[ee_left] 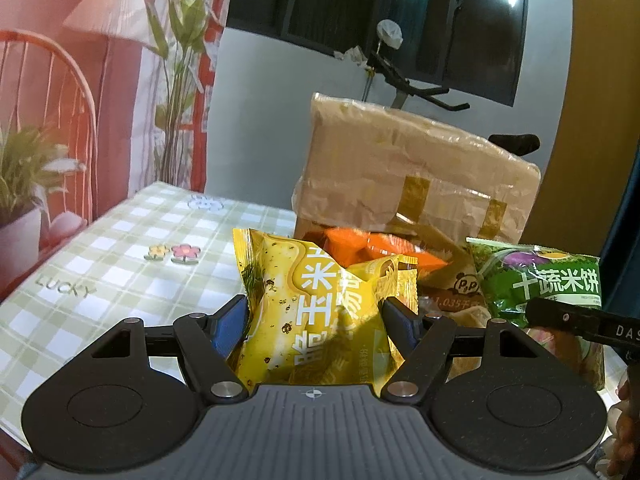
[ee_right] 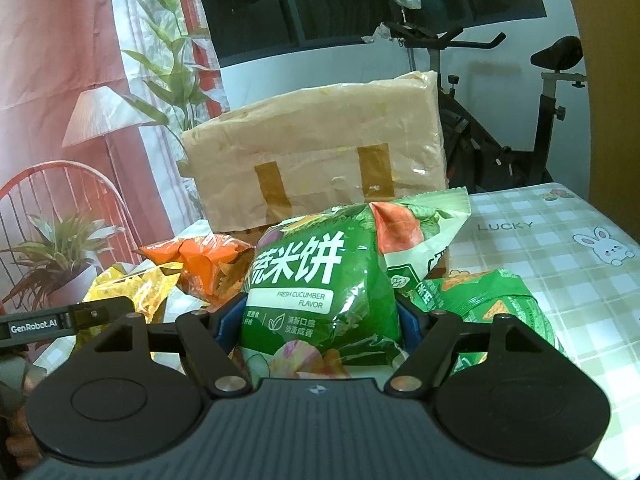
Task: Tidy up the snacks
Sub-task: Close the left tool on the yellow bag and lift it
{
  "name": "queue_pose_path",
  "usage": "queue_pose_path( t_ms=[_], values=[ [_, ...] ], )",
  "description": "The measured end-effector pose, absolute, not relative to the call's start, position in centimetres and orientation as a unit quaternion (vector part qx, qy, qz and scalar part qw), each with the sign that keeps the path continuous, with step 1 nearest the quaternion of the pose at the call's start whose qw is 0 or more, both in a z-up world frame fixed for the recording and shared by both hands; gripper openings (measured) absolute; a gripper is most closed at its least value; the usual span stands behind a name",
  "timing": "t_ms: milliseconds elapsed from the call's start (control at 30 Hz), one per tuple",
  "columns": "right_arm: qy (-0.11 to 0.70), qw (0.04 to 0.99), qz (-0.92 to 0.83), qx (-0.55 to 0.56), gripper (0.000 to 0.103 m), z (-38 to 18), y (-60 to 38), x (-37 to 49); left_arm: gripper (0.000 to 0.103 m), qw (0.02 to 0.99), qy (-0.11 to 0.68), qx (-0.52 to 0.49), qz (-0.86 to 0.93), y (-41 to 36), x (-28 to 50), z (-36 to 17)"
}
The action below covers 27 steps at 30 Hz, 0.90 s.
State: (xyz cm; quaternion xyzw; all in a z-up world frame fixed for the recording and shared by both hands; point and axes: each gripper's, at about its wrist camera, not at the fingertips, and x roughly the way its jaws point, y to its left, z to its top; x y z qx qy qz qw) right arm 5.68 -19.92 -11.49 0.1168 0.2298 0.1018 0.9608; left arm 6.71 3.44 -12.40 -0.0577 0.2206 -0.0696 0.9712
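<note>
Left wrist: checked tablecloth (ee_left: 120,240), taped box (ee_left: 412,176), exercise bike (ee_right: 520,120)

The lower part of the yellow snack bag (ee_left: 316,312) was hidden behind the left gripper (ee_left: 314,318) body, and the green snack bag (ee_right: 320,292) likewise sank behind the right gripper (ee_right: 320,322). The orange packet (ee_left: 360,250) lay mostly covered by the yellow bag, its print unreadable. The taped brown parcel (ee_right: 316,160) hid the exercise bike's (ee_right: 520,132) front.
</note>
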Motion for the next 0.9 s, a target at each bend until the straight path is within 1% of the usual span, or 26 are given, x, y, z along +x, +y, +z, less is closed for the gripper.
queue_pose_path(
  t_ms=[633, 900],
  values=[
    [0.192, 0.97, 0.094, 0.115, 0.075, -9.6, -21.0, 5.2, 0.075, 0.979, 0.179, -0.057, -0.073, 3.2, 5.8, -9.7],
    [0.163, 0.976, 0.093, 0.112, 0.075, -7.5, -21.7, 5.2, 0.075, 0.984, 0.149, -0.057, -0.082, 2.9, 6.6, -6.9]
  ],
)
